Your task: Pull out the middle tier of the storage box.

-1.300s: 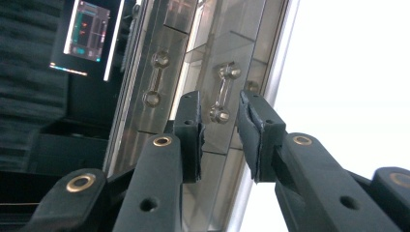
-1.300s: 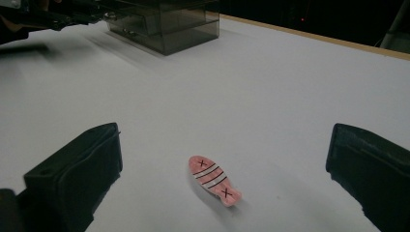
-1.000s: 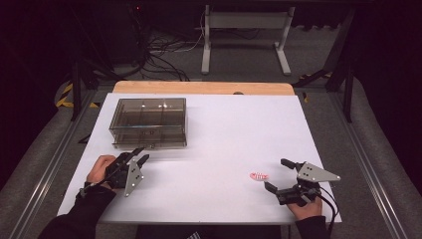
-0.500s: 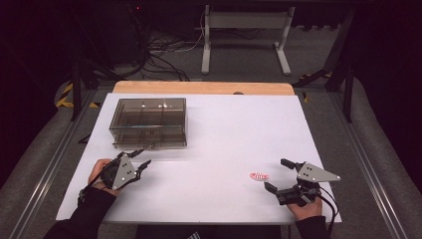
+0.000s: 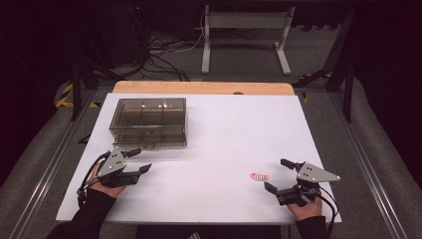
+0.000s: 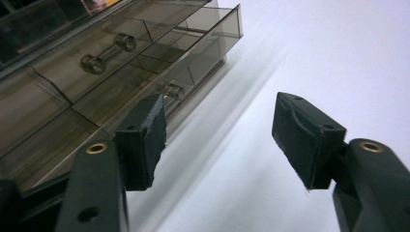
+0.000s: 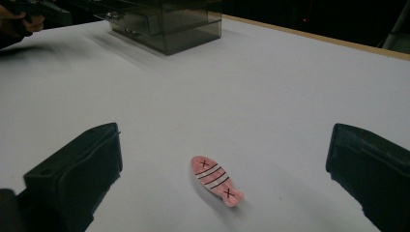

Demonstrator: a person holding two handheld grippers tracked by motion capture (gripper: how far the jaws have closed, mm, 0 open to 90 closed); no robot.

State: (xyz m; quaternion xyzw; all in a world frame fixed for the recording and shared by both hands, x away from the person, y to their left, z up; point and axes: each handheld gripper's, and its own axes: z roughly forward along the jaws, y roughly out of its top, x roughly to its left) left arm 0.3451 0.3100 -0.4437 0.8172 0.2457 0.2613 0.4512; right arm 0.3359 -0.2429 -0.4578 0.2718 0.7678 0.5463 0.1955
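Observation:
A smoky see-through drawer box [image 5: 148, 122] stands at the back left of the white table [image 5: 224, 129]. My left gripper [image 5: 143, 160] lies open just in front of it, its jaws turned to the right. In the left gripper view the box [image 6: 96, 72] with its small clear handles is close ahead on the left, and the left gripper [image 6: 222, 130] has nothing between its pads. A small pink fish-shaped piece [image 5: 259, 176] with black stripes lies near the front right. My right gripper [image 5: 274, 174] stands open just right of it; the fish [image 7: 216, 180] lies on the table between and just beyond the right gripper's [image 7: 225, 145] jaws, untouched.
The box [image 7: 164, 21] and the person's other hand [image 7: 19, 19] show far off in the right gripper view. A wooden edge [image 5: 199, 87] borders the table at the back. Cables and a metal stand [image 5: 244, 35] are on the floor beyond.
The left gripper has drawn back a little from the box and turned its jaws from the box toward the right. The right gripper and the fish have stayed put.

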